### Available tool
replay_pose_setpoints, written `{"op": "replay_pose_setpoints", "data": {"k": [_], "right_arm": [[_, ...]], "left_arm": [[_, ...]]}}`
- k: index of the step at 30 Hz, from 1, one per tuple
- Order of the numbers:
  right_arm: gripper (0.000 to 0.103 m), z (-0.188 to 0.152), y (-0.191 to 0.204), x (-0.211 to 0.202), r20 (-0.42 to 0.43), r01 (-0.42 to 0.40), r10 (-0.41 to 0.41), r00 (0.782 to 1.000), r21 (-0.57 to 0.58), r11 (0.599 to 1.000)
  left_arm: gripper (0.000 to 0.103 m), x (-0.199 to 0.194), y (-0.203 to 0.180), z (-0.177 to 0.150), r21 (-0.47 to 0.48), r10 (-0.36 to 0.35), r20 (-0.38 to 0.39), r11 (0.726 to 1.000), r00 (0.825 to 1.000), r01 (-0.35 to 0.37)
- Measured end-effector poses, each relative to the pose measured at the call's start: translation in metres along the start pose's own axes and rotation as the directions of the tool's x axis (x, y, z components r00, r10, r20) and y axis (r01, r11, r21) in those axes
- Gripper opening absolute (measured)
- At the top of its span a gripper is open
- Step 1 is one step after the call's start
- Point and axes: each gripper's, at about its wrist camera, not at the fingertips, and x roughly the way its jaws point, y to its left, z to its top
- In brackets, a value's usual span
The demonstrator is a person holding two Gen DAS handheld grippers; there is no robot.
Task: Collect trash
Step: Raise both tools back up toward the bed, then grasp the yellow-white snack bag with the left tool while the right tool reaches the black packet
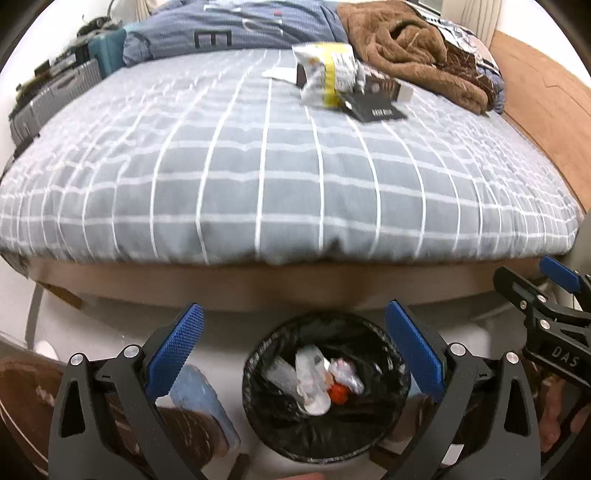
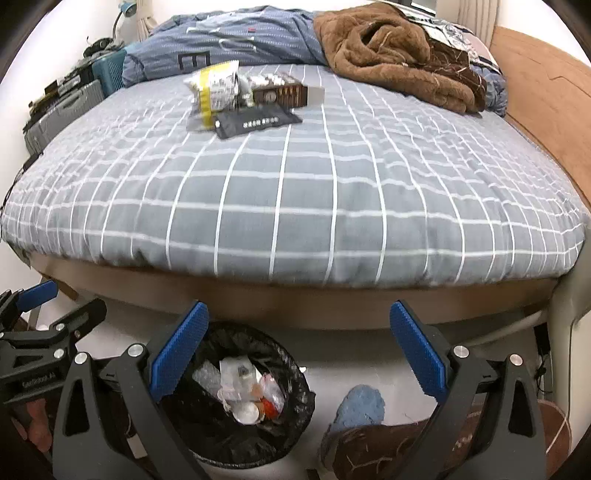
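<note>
We hold the left gripper spread wide and empty above the round black-lined waste bin, which sits at six o'clock in the left wrist view with crumpled white wrappers and an orange scrap already inside. The right gripper is just as wide and carries nothing; in its view the bin lies at seven o'clock, beside its left finger.

The trash we have yet to collect lies on the bed at about one o'clock from the left gripper: a crinkled white packet with a yellow band, a dark brown carton touching it, and a flat black sachet just in front. As we judge it, the next reach should go across the mattress to that cluster. We would do well to take the packet by its crumpled upper edge, since foil slips and the soft bedding gives under pressure, and to lift the flat sachet by a raised corner.

The surface is a grey quilt with a white grid, slightly puffed. At nine to ten o'clock stand grey and teal cases; at twelve, a blue duvet; at one to two, a brown fleece blanket; at three, a wooden frame. A blue slipper lies on the pale floor near the bin.
</note>
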Motion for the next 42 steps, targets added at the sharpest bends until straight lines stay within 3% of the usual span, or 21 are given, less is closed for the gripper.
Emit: {"op": "replay_pose_setpoints", "data": {"k": [11,17,27,42], "right_arm": [[0.095,0.049,-0.010,0.017,0.068,-0.003,0.003,0.998,0.006,1.000],[0.095,0.075,-0.020,0.026,0.109,0.006,-0.009,0.994,0.033,0.999],[0.095,0.131,-0.030,0.044,0.186,0.002,-0.011,0.983,0.054,0.999],[0.095,0.190,-0.031,0.081,0.201,0.000,0.000,0.980,0.000,1.000]], "left_arm": [[0.097,-0.003,0.008,0.071,-0.062,0.019,0.123,0.998,0.992,-0.011],[0.097,0.000,0.004,0.106,-0.031,0.016,0.171,0.999,0.985,-0.011],[0.097,0.034,-0.010,0.164,0.008,0.002,0.192,1.000,0.981,-0.004],[0.096,0.105,-0.031,0.226,0.013,-0.031,0.153,0.999,0.988,0.029]]}}
